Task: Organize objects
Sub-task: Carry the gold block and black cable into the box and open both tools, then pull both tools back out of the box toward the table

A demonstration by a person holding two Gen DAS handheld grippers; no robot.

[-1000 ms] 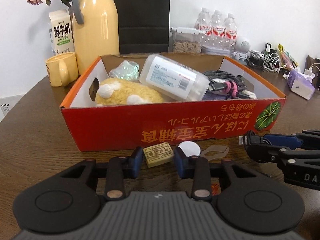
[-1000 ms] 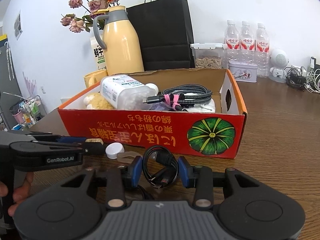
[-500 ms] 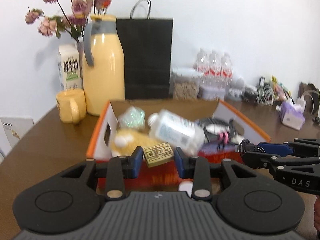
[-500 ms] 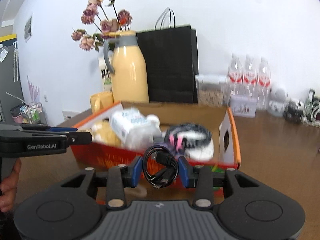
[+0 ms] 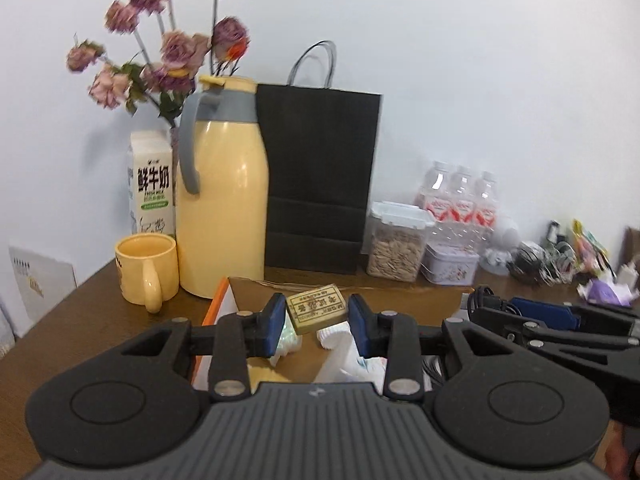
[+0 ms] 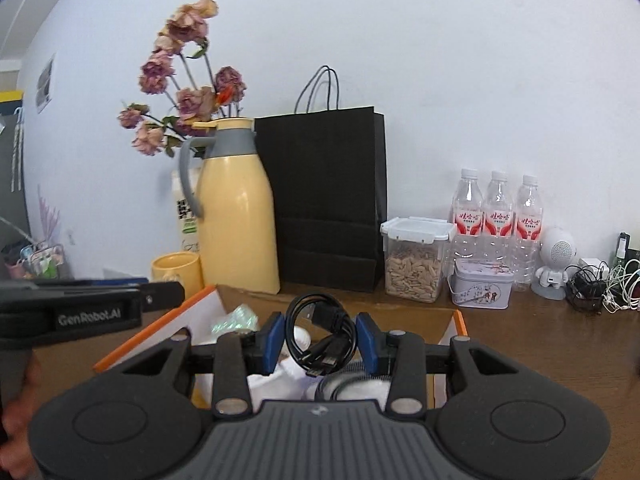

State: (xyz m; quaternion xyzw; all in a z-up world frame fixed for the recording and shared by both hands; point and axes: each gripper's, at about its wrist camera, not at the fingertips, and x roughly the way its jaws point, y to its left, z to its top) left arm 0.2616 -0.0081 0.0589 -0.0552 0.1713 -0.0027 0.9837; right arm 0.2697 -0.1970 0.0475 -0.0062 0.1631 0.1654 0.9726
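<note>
The left gripper [image 5: 317, 320] was clamped on a small tan eraser [image 5: 317, 309], its blue pads pressing both short ends, and held it in the air above the orange-rimmed cardboard box [image 5: 218, 300]. The right gripper [image 6: 321, 338] was pinched on a coiled black USB cable [image 6: 322, 332], likewise held over the box [image 6: 460, 322]. White and iridescent items lay inside the box, partly hidden. Beyond it on the brown table [image 5: 72, 320] stood a yellow mug [image 5: 146, 268], a yellow thermos jug [image 5: 222, 200] and a milk carton [image 5: 152, 184], with a black paper bag [image 5: 320, 176] against the wall.
</note>
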